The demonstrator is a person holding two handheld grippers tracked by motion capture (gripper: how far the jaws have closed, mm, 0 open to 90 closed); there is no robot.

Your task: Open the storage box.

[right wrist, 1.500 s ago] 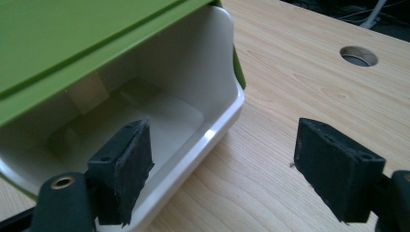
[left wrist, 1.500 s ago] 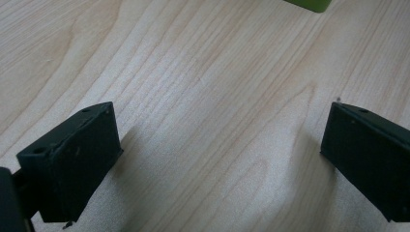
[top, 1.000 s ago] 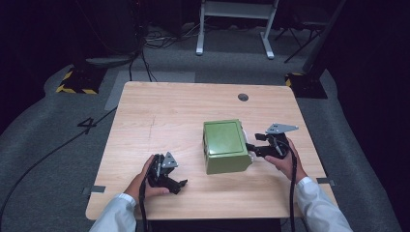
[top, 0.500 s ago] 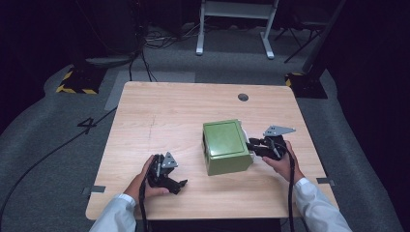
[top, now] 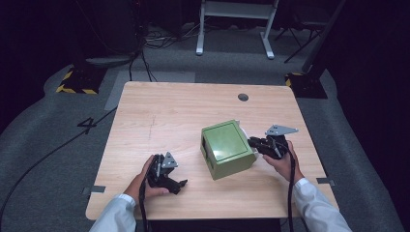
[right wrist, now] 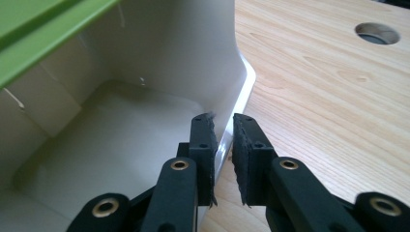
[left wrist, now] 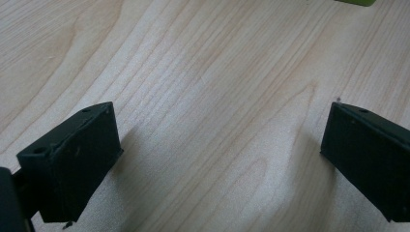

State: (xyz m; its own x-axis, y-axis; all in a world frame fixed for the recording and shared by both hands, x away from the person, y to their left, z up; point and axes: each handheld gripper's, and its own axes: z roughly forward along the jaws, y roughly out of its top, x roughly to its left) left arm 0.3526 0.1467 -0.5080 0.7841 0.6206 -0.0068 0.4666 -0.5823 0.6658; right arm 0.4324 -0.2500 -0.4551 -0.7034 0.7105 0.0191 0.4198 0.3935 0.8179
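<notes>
A green box [top: 227, 149] sits on the wooden table [top: 164, 111], right of centre and slightly tilted. Its right side shows a white inner wall [right wrist: 145, 72] under a green lid edge [right wrist: 43, 24]. My right gripper [top: 252, 141] reaches that side from the right. In the right gripper view it [right wrist: 223, 126] is shut on the box's white rim [right wrist: 243, 87], with one jaw inside and one outside. My left gripper [top: 178, 186] rests low on the table near the front left, apart from the box. In the left gripper view it [left wrist: 217, 159] is open over bare wood.
A round cable hole [top: 243, 97] lies in the table's far right part, also seen as the hole [right wrist: 377, 33] beyond the box. Dark floor with cables and a white frame's legs [top: 234, 29] surrounds the table.
My right gripper has edged left onto the box's right side, and the box has shifted and tilted slightly. The left gripper has stayed in place.
</notes>
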